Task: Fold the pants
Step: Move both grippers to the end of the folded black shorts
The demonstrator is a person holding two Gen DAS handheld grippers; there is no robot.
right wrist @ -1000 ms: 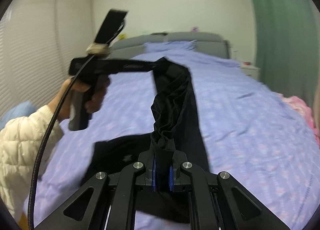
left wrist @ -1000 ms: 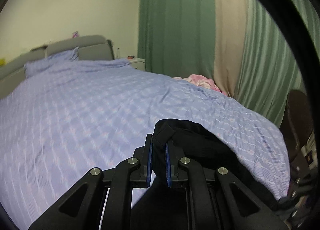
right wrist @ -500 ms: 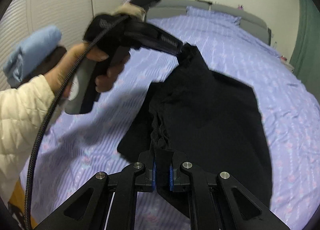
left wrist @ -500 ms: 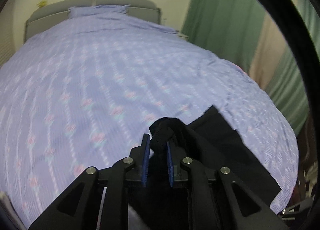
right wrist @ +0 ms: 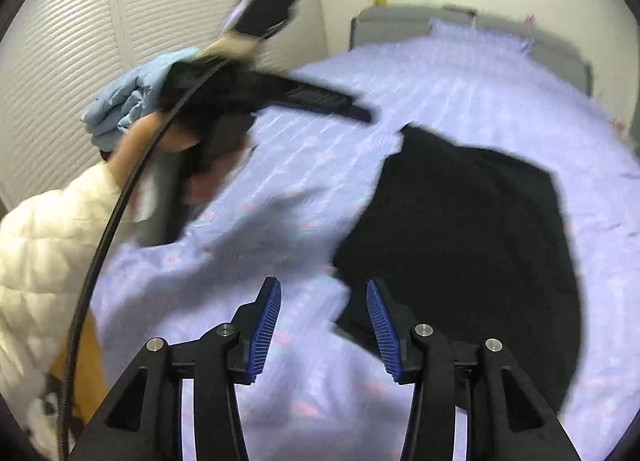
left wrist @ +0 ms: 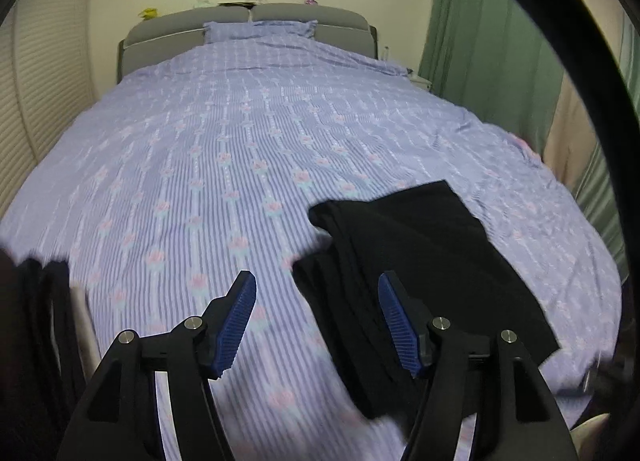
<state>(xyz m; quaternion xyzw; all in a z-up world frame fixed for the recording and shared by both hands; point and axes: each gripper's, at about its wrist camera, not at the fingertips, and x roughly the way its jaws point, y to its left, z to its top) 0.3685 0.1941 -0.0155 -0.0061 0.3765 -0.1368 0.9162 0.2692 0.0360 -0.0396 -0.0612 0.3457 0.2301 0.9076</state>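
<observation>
Black pants (left wrist: 424,261) lie folded in a flat pile on the purple bedspread (left wrist: 224,149), near the bed's foot on the right. They also show in the right wrist view (right wrist: 472,229). My left gripper (left wrist: 316,297) is open and empty, just above the bed, its right finger over the pants' left edge. My right gripper (right wrist: 322,301) is open and empty, with the pants' near edge beside its right finger. The left gripper with the hand holding it shows blurred in the right wrist view (right wrist: 256,97), lifted above the bed to the left of the pants.
A grey headboard (left wrist: 248,21) and a pillow (left wrist: 260,27) are at the far end. Green curtains (left wrist: 480,41) hang on the right. White slatted doors (right wrist: 100,21) and a light blue bundle (right wrist: 128,97) are on the left.
Both grippers have opened and let go of the pants, which now lie flat on the bed. Both have drawn back and left from the fabric.
</observation>
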